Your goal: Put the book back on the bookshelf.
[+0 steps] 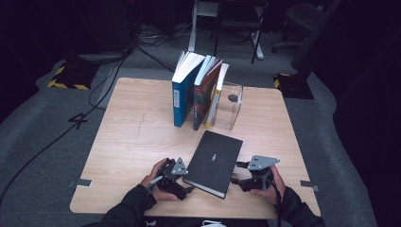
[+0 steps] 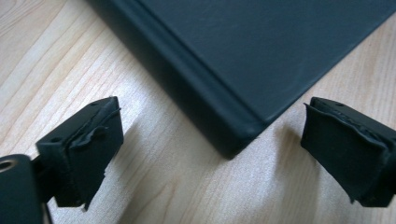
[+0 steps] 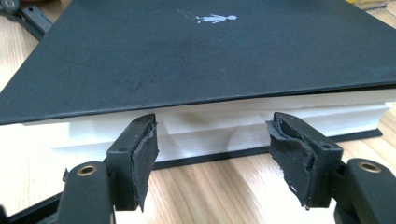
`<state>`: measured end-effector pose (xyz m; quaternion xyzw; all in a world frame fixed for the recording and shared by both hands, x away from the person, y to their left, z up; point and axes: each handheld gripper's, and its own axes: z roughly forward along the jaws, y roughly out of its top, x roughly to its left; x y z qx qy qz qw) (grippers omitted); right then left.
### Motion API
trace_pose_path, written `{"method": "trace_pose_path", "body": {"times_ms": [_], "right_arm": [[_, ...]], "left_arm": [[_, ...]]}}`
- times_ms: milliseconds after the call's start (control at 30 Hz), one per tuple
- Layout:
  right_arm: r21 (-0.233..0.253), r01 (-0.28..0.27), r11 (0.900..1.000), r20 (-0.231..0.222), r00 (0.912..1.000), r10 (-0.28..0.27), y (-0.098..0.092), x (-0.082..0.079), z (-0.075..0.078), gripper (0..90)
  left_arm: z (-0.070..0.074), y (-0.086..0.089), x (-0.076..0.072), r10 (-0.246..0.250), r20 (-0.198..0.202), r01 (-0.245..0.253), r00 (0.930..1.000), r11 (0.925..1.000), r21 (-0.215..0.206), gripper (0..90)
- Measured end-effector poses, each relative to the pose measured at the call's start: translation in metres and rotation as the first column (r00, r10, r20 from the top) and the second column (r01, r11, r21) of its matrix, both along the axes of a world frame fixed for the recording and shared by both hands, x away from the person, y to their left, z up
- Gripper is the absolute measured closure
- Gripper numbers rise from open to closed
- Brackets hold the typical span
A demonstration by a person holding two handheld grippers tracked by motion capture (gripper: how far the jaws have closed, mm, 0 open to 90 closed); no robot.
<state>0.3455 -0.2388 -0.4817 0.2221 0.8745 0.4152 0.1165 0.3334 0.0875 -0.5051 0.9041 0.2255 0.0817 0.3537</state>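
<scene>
Here the black book (image 3: 205, 60) (small white figure, no legible title) lies flat.

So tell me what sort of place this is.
Probably a lab or recording studio: a lone wooden table on grey carpet, cables trailing across the floor, office chairs behind in the dark.

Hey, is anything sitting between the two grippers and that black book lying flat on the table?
Nothing visible. The left gripper faces a corner of the black book across bare table; the right gripper faces its page edge, jaws open.
</scene>
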Motion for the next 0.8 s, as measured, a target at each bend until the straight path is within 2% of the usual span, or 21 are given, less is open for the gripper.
{"method": "trace_pose_path", "body": {"times_ms": [133,300,433,633,733,767,800], "right_arm": [[-0.004,0.008,1.0,0.014,0.9999,-0.008,0.006,-0.001,0.002,32.4],[0.016,0.037,0.999,0.023,0.999,-0.038,0.013,-0.001,0.006,31.1],[0.017,0.057,0.998,0.035,0.9977,-0.058,0.018,-0.002,0.009,30.8],[0.053,0.09,0.995,0.063,0.9936,-0.093,0.024,-0.002,0.018,29.9],[0.055,0.095,0.994,0.077,0.9921,-0.099,0.028,-0.001,0.02,29.9],[0.054,0.093,0.994,0.079,0.9922,-0.097,0.029,-0.001,0.02,29.9],[0.054,0.093,0.994,0.079,0.9922,-0.097,0.029,-0.001,0.02,29.9]], "left_arm": [[0.0,0.0,0.0,-0.002,0.0,0.002,1.0,1.0,0.001,7.1],[0.0,0.0,0.0,-0.003,0.001,0.003,1.0,1.0,0.001,7.2],[0.0,0.0,0.0,0.016,0.003,-0.016,0.9999,0.9999,0.003,6.9],[0.001,0.002,0.0,0.041,0.002,-0.041,0.9992,0.9992,-0.001,8.4],[0.002,0.007,0.001,0.081,-0.009,-0.081,0.9967,0.9963,-0.029,17.9],[0.004,0.013,0.002,0.08,-0.024,-0.081,0.9965,0.9951,-0.056,17.2],[0.004,0.013,0.002,0.08,-0.024,-0.081,0.9965,0.9951,-0.056,17.1]]}}
